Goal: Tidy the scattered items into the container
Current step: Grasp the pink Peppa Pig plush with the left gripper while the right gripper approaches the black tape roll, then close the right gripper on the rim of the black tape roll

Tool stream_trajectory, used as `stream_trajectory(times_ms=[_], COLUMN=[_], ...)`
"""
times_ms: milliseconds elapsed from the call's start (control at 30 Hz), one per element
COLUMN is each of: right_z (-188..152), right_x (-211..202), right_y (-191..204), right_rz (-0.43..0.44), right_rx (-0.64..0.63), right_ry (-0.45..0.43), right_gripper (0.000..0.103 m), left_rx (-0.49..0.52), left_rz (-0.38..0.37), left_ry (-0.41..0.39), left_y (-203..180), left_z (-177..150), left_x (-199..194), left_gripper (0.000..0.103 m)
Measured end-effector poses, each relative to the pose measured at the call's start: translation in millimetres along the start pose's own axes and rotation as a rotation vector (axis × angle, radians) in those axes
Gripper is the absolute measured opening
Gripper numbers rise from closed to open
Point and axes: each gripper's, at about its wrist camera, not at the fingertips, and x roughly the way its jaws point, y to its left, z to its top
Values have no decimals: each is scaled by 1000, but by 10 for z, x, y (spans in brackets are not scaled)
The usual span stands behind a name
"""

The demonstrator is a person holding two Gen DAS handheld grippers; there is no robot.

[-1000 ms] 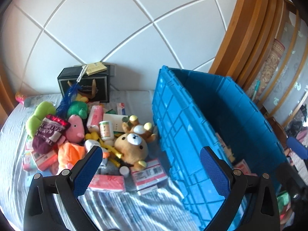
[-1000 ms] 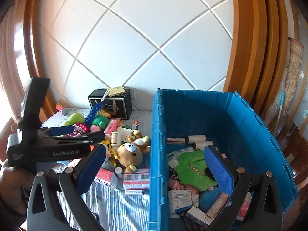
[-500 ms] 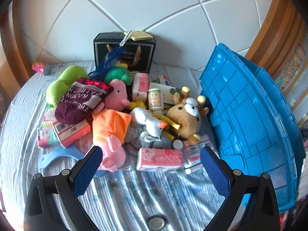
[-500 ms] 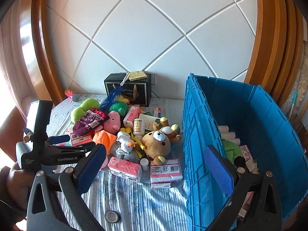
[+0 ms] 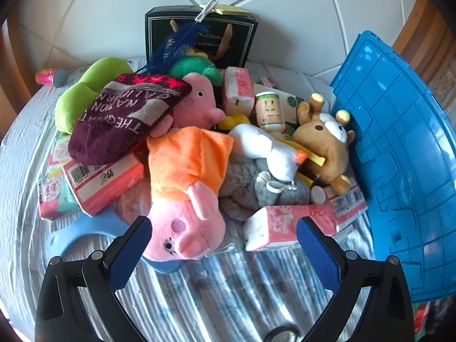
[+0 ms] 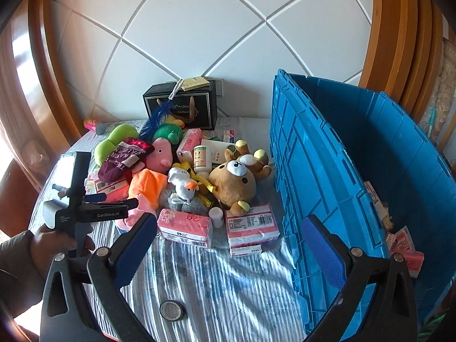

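Note:
A pile of toys and packets lies on the striped cloth. My left gripper (image 5: 222, 245) is open, low over the near edge of the pile, its jaws either side of a pink pig plush in an orange dress (image 5: 185, 188) and a pink tissue pack (image 5: 287, 222). In the right wrist view the left gripper (image 6: 119, 202) reaches the pig plush (image 6: 145, 191). My right gripper (image 6: 228, 245) is open and empty, held above the cloth in front of the pink tissue pack (image 6: 185, 228). The blue crate (image 6: 356, 185) stands at the right with packets inside.
A brown bear plush (image 6: 233, 182), white duck plush (image 5: 273, 154), maroon sock (image 5: 125, 116), green plush (image 5: 82, 97) and bottle (image 5: 269, 111) are in the pile. A black gift box (image 6: 182, 105) stands at the wall. A tape roll (image 6: 171, 310) lies on the near cloth.
The left gripper has swung left from the crate and dropped close to the pile, down to the pig plush. The right gripper has turned left and pulled back from the crate. Both stay open.

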Motion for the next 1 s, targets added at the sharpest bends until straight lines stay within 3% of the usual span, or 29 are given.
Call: stream_trajectory(times_ms=[333, 467, 533, 567, 633, 733, 1000], right_z=[-322, -394, -413, -423, -436, -476, -816], right_x=[230, 275, 286, 297, 323, 391, 740], right_y=[115, 179, 208, 218, 232, 269, 469], right_rz=[14, 18, 19, 19, 23, 28, 77], right_rx=[38, 34, 28, 25, 25, 17, -36], right_ry=[88, 112, 120, 125, 133, 144, 196], right_gripper=[103, 103, 103, 103, 103, 103, 103], left_rx=[39, 43, 33, 27, 24, 48, 66], left_rz=[35, 105, 101, 78, 31, 27, 9], left_ry=[96, 130, 152, 152, 151, 141, 81], left_y=[286, 368, 409, 423, 430, 395, 410], left_z=[60, 39, 12, -2, -29, -56, -123], left_x=[937, 1209, 1306, 1327, 1332, 1268, 886], left_gripper=[102, 102, 100, 98, 85, 73, 67])
